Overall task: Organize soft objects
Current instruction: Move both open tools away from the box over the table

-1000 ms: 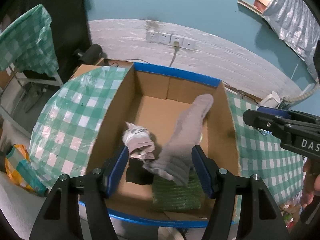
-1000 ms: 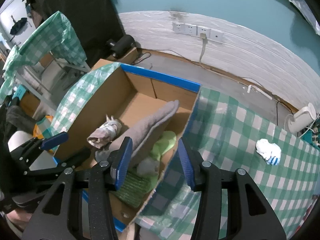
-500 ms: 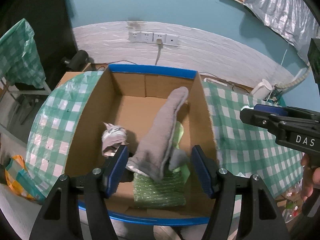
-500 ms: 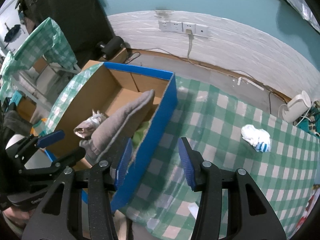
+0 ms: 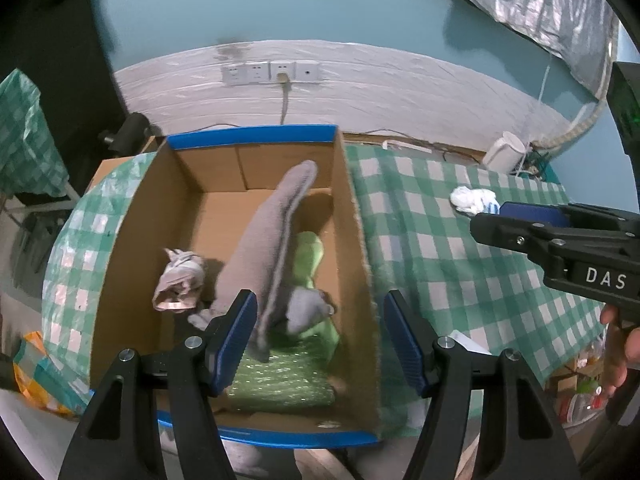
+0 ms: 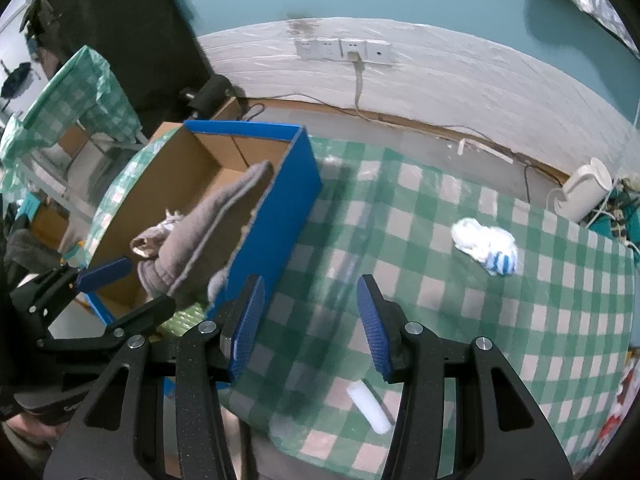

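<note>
A cardboard box with blue rim [image 5: 354, 216] [image 6: 280, 220] holds a long grey cloth [image 5: 272, 236] [image 6: 208, 228], a crumpled grey-white sock [image 5: 180, 280], a light green cloth [image 5: 310, 252] and a green textured pad [image 5: 284, 376]. My left gripper [image 5: 320, 336] is open and empty above the box's near end. My right gripper [image 6: 310, 316] is open and empty over the checked tablecloth, right of the box. A white and blue sock bundle [image 6: 486, 242] [image 5: 472, 200] lies on the cloth at the far right.
The green checked tablecloth [image 6: 440, 300] covers the table. A white roll [image 6: 368, 406] lies near its front edge. A white device [image 6: 582, 192] and cables sit at the back right. Wall sockets [image 6: 344, 50] are behind.
Both grippers have swung right: the box shifted left in both views and the white and blue sock bundle came closer to centre. Both stay open and empty.
</note>
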A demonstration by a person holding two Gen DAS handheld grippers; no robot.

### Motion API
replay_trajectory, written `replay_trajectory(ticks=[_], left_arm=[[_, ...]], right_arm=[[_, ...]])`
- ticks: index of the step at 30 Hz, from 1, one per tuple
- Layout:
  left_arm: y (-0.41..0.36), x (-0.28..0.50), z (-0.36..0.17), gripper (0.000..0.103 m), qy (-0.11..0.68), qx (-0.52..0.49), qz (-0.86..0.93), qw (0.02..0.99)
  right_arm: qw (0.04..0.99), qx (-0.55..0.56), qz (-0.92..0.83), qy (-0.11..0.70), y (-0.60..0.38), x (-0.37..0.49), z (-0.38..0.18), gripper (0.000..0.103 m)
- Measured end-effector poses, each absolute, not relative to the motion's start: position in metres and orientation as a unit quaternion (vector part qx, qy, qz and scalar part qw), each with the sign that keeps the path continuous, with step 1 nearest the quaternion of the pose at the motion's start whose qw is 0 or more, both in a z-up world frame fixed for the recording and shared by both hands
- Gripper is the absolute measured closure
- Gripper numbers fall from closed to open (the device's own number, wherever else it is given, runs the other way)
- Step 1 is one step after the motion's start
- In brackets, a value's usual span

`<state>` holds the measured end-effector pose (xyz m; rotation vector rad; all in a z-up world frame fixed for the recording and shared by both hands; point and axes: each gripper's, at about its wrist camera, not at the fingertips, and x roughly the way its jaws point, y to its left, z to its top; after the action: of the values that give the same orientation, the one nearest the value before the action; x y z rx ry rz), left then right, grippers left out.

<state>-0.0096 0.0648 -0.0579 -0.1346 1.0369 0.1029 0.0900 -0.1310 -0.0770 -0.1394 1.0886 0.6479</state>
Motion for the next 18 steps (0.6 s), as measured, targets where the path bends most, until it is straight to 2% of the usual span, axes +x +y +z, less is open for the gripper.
replay_trajectory(ticks=[18], left_arm=[[0.002, -0.008, -0.062, 0.036, 0.511, -0.032, -0.005, 0.859]], right_arm=[[0.804, -0.050, 0.274, 0.525, -0.186, 0.089, -0.096, 0.055]])
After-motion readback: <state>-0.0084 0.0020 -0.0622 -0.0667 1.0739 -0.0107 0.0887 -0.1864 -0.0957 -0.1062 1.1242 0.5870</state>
